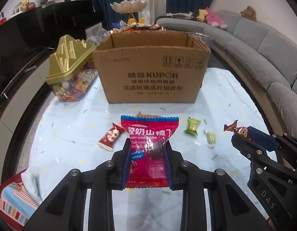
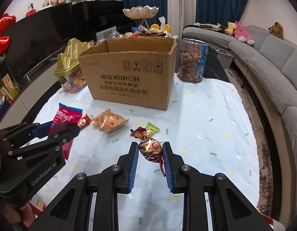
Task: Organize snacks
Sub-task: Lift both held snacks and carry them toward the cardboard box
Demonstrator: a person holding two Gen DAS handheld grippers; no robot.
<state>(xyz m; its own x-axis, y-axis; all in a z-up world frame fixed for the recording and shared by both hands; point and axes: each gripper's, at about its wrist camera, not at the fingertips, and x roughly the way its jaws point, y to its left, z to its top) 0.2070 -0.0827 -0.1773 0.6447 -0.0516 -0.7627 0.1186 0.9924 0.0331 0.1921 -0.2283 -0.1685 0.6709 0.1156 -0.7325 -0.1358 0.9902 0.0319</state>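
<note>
We see the left gripper (image 1: 148,154) clamped on the red hawthorn snack packet (image 1: 149,134), the right gripper (image 2: 150,154) pinching a foil-wrapped candy (image 2: 150,147); both tilt downward above the tablecloth (image 2: 206,127), near the cardboard box (image 1: 154,73).

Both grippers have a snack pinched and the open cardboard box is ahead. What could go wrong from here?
1. The right gripper holds the foil-wrapped candy by its rounded, shiny body; it might slip out on the way to the cardboard box.
2. The left gripper pinches the red hawthorn packet low, so its floppy top may catch the box's near wall.
3. Both grippers sit close together; heading for the same opening, they could bump.
</note>
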